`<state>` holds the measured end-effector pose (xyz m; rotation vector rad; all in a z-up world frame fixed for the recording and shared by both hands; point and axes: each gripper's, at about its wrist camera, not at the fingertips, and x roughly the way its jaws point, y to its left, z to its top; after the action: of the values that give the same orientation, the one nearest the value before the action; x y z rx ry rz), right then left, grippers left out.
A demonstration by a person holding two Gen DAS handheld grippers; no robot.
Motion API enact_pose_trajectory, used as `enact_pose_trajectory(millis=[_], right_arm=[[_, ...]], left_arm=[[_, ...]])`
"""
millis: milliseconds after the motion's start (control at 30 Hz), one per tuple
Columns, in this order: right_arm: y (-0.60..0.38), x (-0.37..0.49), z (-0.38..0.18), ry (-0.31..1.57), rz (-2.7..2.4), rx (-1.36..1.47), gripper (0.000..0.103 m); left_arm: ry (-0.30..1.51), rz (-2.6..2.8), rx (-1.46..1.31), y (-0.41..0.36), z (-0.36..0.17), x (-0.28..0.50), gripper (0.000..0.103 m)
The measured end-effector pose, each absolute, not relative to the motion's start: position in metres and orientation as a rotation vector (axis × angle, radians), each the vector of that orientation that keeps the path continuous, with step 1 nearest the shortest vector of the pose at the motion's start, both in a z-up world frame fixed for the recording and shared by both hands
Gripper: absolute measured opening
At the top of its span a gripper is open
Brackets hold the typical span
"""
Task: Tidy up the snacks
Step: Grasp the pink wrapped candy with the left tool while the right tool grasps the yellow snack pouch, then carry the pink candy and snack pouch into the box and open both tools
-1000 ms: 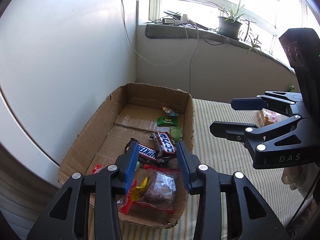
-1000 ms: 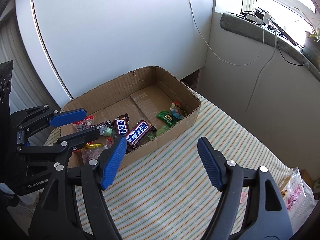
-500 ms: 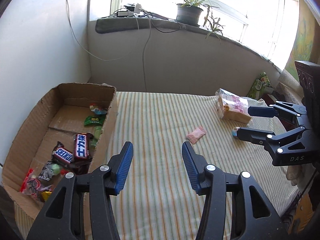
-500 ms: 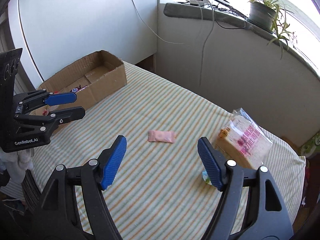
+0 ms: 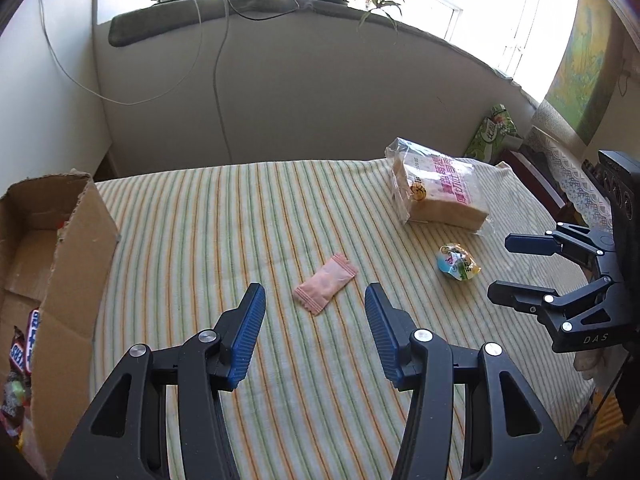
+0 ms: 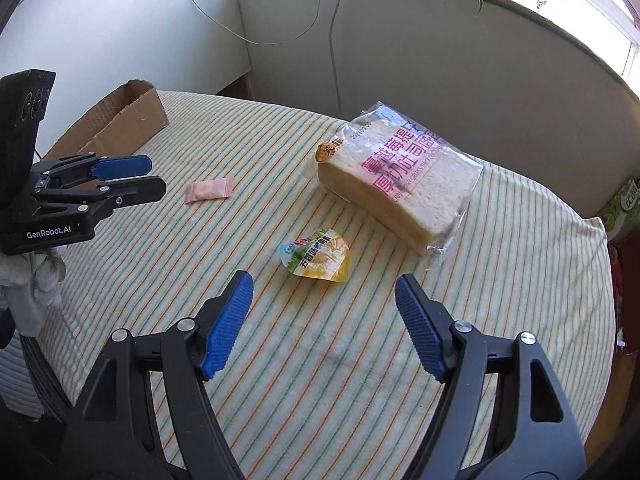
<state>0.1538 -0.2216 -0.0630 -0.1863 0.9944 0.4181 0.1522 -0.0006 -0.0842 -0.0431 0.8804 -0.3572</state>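
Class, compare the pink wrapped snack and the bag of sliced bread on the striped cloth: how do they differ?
The pink wrapped snack is small, flat and opaque; the bag of sliced bread is far bigger, thick and clear, so its slices show. The snack's wrapper looks plain, while the bread bag carries pink lettering. The snack lies nearer the cardboard box; the bread lies farther from it. Both rest on the striped cloth, outside the box, untouched by either gripper.

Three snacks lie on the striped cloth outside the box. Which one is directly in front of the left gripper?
The small pink packet. It lies just ahead of the open left gripper, while the yellow pouch and the bag of sliced bread lie further right.
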Motion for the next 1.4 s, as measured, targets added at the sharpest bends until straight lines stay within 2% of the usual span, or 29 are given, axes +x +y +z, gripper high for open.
enact_pose_trajectory(millis=[233, 533, 700, 767, 900, 967, 1033, 1133, 1400], right_arm=[[-0.220, 0.164, -0.075, 1.005, 0.420, -0.185, 0.076], [-0.213, 0.174, -0.084, 1.012, 0.422, -0.187, 0.076], [-0.203, 0.178, -0.086, 1.013, 0.428, -0.191, 0.076], [-0.199, 0.178, -0.088, 1.015, 0.427, -0.203, 0.076], [-0.192, 0.176, -0.093, 1.018, 0.406, -0.253, 0.061], [-0.191, 0.173, -0.093, 1.010, 0.400, -0.274, 0.056], [-0.193, 0.172, -0.092, 1.007, 0.398, -0.277, 0.044], [-0.195, 0.171, -0.091, 1.007, 0.392, -0.272, 0.039], [-0.200, 0.162, -0.078, 0.988, 0.396, -0.244, 0.036]], left_arm=[[0.922, -0.389, -0.069, -0.011, -0.101, 0.180, 0.051], [0.935, -0.423, 0.098, -0.041, -0.111, 0.178, 0.051], [0.923, -0.417, 0.191, -0.056, -0.113, 0.171, 0.034], [0.919, -0.408, 0.203, -0.059, -0.114, 0.170, 0.031], [0.911, -0.384, 0.203, -0.063, -0.114, 0.171, 0.019], [0.904, -0.377, 0.210, -0.062, -0.113, 0.169, 0.019], [0.902, -0.375, 0.207, -0.063, -0.114, 0.170, 0.019], [0.902, -0.374, 0.182, -0.059, -0.114, 0.168, 0.018], [0.886, -0.357, 0.126, -0.039, -0.106, 0.157, 0.018]])
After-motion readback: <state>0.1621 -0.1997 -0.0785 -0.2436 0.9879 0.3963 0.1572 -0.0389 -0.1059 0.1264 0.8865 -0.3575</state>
